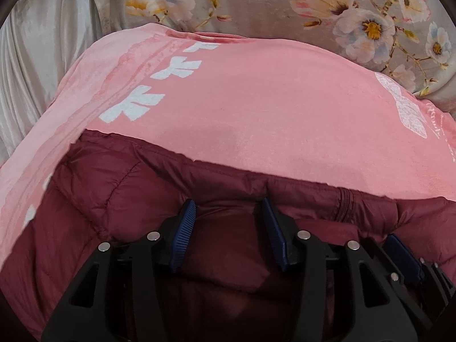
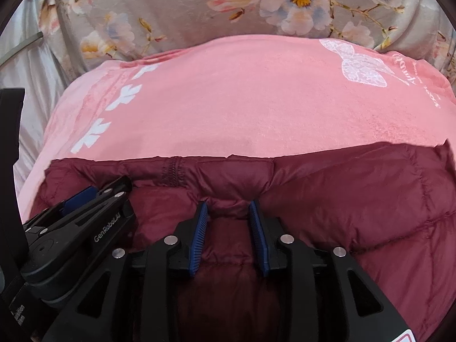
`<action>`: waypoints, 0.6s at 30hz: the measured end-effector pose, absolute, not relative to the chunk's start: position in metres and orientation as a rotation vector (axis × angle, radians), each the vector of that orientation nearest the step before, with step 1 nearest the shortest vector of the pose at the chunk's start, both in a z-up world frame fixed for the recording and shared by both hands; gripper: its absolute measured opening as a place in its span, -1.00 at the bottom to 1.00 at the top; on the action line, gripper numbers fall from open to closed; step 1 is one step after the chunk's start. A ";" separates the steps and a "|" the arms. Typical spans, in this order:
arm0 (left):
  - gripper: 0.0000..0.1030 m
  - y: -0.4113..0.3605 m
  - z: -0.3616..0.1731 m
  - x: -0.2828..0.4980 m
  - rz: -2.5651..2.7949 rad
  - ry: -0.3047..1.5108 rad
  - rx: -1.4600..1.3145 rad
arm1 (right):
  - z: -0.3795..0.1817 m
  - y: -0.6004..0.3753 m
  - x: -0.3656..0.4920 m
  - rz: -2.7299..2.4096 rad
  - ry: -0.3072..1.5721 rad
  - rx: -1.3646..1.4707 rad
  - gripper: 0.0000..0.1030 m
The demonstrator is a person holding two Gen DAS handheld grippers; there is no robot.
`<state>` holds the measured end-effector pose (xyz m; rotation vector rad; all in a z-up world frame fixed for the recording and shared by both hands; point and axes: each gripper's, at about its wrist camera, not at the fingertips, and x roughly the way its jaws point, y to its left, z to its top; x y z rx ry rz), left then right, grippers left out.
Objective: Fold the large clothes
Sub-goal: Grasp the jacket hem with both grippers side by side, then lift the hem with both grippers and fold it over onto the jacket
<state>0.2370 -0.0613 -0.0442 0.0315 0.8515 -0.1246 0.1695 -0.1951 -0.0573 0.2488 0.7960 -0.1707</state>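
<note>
Floral cover (image 1: 256,8): backdrop in both your views, grey with pale blossoms; only your left view shows much of the white sheet (image 1: 37,65) beside it.

Pink blanket (image 1: 242,99): spread across the middle, carrying white leaf prints on one side and a white bow print (image 2: 362,65) on the other, which your right view shows whole.

Jacket (image 2: 356,199): maroon, quilted, lying on the blanket, its far edge running straight across both views. Your right view shows the zipper (image 2: 172,175) left of its fingers; your left view places it to the right.

Left gripper (image 1: 229,208): jaws apart, tips pressed against the jacket's edge with a puff of fabric between them; whether they pinch it, you cannot tell. Your right view shows it from the side, just beside the right one.

Right gripper (image 2: 228,208): jaws narrower, a fold of the jacket's edge bunched between the blue pads (image 2: 199,236).
</note>
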 end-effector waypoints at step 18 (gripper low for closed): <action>0.45 0.166 -0.042 0.111 0.053 0.885 -0.311 | -0.047 -0.115 0.029 -0.029 0.704 0.190 -0.39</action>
